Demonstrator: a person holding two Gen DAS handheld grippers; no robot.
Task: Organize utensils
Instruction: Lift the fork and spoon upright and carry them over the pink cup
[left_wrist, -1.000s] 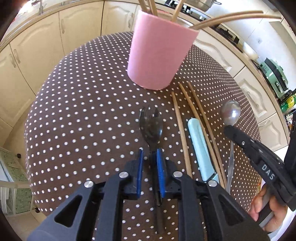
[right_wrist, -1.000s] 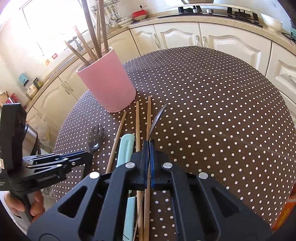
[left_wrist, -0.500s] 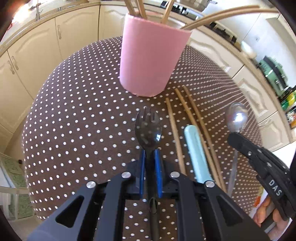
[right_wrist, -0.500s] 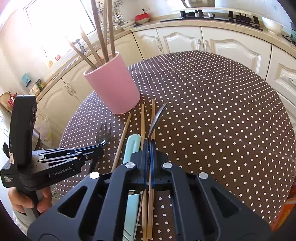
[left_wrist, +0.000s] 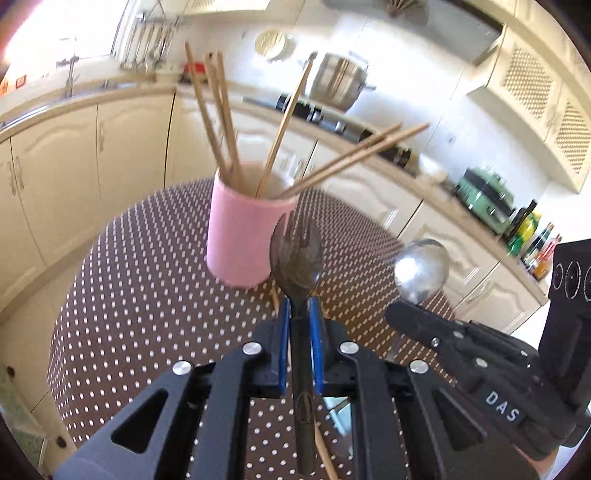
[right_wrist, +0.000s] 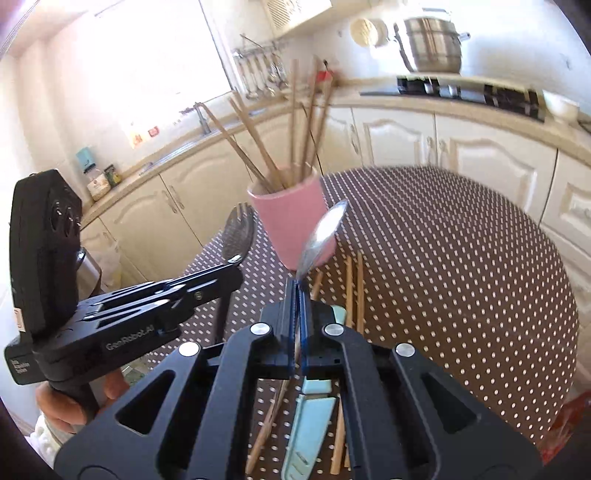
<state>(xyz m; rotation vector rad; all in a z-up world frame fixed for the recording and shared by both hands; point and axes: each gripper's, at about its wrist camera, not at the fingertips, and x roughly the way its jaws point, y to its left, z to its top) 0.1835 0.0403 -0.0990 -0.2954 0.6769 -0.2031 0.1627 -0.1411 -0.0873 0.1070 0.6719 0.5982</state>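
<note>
A: Left wrist view first: what does the left gripper (left_wrist: 300, 314) have?

B: Its blue pads are pinched nearly together on the neck of the black spork (left_wrist: 296, 254). The head stands up clear of the dotted tablecloth (left_wrist: 147, 295), in front of the lower right side of the pink cup (left_wrist: 245, 236).

A: And the other hand?

B: The right gripper (right_wrist: 298, 295) is fully closed on the thin stem of the metal spoon (right_wrist: 325, 232), whose bowl tilts up toward the cup, off the table. From the left camera the same spoon shines to the right of the spork.

A: So which step is this?

B: I judge it the carry: both utensils are picked up and not yet in the cup, which already holds several wooden chopsticks (left_wrist: 221, 122) fanned out above its rim.

A: What does the next move call for?

B: Raising each utensil above the rim, tipping it handle-down or head-down through a gap between the sticks, then letting go. The two grippers sit close together, so going one at a time seems wise.

A: Anything left on the table?

B: Yes: a pale blue-handled knife (right_wrist: 306, 428) and loose chopsticks (right_wrist: 352, 288) lie under the right gripper, in front of the cup.
</note>
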